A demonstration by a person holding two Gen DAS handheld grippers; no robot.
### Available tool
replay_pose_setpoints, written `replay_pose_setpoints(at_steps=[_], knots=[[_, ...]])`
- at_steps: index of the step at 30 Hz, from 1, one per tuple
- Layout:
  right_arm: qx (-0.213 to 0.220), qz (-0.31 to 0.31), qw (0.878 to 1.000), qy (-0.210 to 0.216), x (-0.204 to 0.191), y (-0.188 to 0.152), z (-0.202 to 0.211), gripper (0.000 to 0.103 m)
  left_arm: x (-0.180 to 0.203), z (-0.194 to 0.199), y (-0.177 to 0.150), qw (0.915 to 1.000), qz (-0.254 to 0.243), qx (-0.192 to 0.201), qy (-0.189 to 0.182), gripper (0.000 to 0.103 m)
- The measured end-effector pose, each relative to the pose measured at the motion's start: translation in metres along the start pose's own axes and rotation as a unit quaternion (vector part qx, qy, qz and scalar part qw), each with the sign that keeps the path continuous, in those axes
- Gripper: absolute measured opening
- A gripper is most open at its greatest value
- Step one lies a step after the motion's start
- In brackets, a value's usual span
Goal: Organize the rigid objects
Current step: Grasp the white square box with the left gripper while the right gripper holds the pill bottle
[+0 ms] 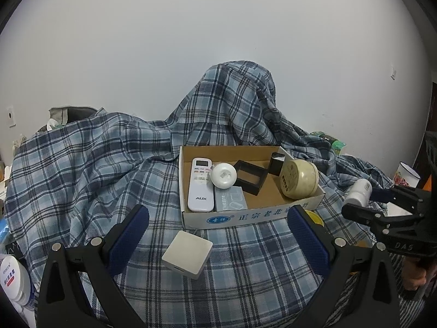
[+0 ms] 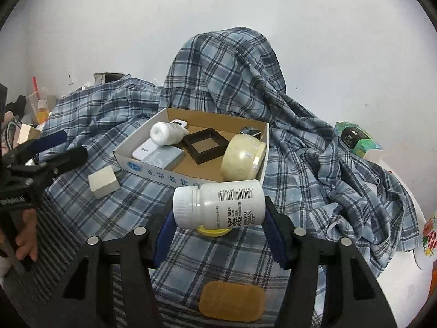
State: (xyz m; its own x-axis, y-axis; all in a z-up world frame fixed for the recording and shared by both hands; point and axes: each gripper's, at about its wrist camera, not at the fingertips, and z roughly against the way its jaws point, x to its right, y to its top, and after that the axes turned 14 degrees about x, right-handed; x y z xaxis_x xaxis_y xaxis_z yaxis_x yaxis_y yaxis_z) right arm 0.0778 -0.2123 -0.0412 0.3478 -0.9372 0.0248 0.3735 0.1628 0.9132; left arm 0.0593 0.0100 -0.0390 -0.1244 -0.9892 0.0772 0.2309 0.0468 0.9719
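**Bottle in right gripper, heading for box**

Right gripper (image 2: 218,218) is clamping bottle (image 2: 218,205) sideways, pads on base and cap end, above the cloth just short of box (image 2: 191,181). Looks like light, stiff, smooth plastic, so it could slip or roll; an end-to-end grip is looking sound. Left gripper (image 1: 218,235) is idling wide open over cube (image 1: 187,254).

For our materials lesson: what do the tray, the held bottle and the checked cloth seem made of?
Tray: cardboard, brown matt inside, printed white outside. Bottle: probably plastic, smooth white with a ribbed cap and printed label. Cloth: woven fabric, soft folds, blue check.
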Motion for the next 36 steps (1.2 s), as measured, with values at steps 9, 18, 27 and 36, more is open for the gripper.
replay_pose_setpoints(at_steps=[9, 18, 27, 36], knots=[[-0.013, -0.022, 1.0, 0.013, 0.008, -0.01, -0.008, 0.058, -0.006, -0.004, 0.001, 0.9999, -0.011, -0.009, 0.007, 0.103], [-0.019, -0.032, 0.999, 0.024, 0.011, -0.013, -0.011, 0.058, -0.026, -0.034, -0.002, 0.9952, -0.041, -0.084, -0.027, 0.086], [-0.018, -0.031, 0.999, 0.03, 0.011, -0.013, -0.01, 0.058, -0.031, -0.058, -0.02, 0.9813, -0.093, -0.159, -0.055, 0.077], [-0.021, -0.028, 0.999, 0.032, 0.011, -0.013, -0.012, 0.058, -0.03, -0.075, -0.038, 0.9689, -0.082, -0.218, -0.082, 0.047]])
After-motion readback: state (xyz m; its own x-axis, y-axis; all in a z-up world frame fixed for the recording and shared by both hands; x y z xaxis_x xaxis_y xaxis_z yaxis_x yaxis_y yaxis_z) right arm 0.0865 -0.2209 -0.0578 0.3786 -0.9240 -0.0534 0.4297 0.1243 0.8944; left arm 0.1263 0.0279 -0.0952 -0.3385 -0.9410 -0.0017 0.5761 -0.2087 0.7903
